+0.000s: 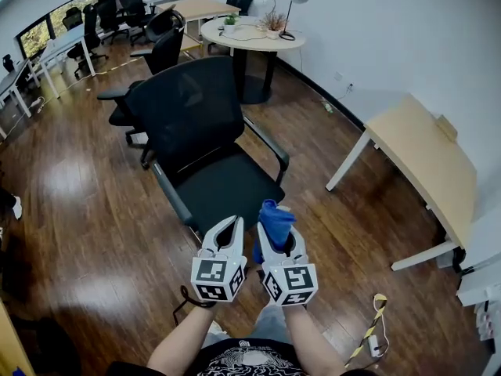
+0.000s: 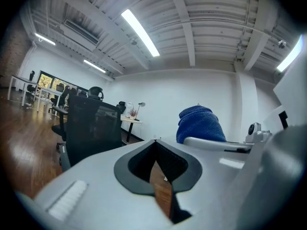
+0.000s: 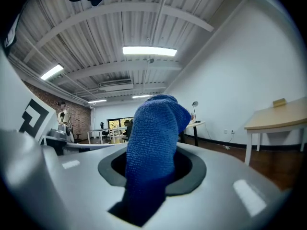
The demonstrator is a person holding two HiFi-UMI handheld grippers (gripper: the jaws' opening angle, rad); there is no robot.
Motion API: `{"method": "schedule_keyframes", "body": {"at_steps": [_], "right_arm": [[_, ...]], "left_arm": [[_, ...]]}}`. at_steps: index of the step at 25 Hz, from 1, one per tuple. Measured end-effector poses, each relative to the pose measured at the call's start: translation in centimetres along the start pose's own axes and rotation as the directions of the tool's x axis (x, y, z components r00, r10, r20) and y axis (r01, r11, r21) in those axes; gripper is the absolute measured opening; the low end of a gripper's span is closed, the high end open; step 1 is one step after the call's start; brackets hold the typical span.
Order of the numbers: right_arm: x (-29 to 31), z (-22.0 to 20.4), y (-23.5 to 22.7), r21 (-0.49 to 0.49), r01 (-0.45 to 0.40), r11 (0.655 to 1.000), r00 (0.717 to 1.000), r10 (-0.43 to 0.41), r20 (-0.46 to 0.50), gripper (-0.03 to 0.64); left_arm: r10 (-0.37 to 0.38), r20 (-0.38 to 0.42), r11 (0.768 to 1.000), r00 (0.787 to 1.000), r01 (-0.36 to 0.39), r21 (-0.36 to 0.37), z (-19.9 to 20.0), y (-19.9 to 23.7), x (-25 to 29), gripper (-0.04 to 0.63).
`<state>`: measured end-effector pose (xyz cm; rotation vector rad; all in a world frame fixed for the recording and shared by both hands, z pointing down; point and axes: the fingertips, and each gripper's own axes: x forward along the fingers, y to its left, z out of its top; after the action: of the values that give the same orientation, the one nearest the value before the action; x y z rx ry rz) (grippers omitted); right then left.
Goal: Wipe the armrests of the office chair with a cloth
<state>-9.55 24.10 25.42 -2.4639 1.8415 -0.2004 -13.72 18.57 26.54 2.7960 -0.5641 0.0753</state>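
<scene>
A black mesh office chair (image 1: 196,116) stands on the wood floor just in front of me, its back turned partly toward me. One armrest (image 1: 171,194) runs along its left side, the other (image 1: 270,149) along its right. A blue cloth (image 1: 275,218) sticks up from my right gripper (image 1: 275,230), which is shut on it; the cloth (image 3: 152,143) fills the middle of the right gripper view. My left gripper (image 1: 232,223) is beside it, shut with nothing in it. Both hover over the seat's near edge, apart from the armrests. The left gripper view shows the chair (image 2: 88,126) and the cloth (image 2: 199,123).
A round white table (image 1: 250,34) with a lamp stands behind the chair. A beige desk (image 1: 427,159) is at the right. More black chairs (image 1: 160,49) and desks fill the far left. A cable and power strip (image 1: 374,327) lie on the floor at the lower right.
</scene>
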Motion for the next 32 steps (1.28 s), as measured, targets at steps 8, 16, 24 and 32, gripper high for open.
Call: {"method": "schedule_keyframes", "body": {"at_steps": [8,16,24,32], "right_arm": [[3.5,1.8,-13.5,0.011,-0.039,0.999,0.999,0.039,-0.004,0.138],[7.8,4.4,-23.3,-0.007,-0.149,0.989,0.989,0.149,-0.019,0.138],[14.8,4.5,-27.0,-0.026,-0.273,0.962,0.96,0.271,-0.068,0.138],[24.8,3.2,-28.1,-0.072,-0.385,0.92,0.917,0.372,-0.144,0.138]], "left_arm": [[0.038,-0.003,0.999,0.999,-0.038,0.032,0.4,-5.8,13.0,0.003],[0.143,-0.002,0.989,0.99,-0.143,0.031,1.2,-8.8,22.5,0.003],[0.224,-0.02,0.974,0.974,-0.224,0.018,1.2,-6.7,29.0,0.003],[0.286,-0.023,0.957,0.958,-0.286,-0.042,1.3,-0.5,36.7,0.003]]}}
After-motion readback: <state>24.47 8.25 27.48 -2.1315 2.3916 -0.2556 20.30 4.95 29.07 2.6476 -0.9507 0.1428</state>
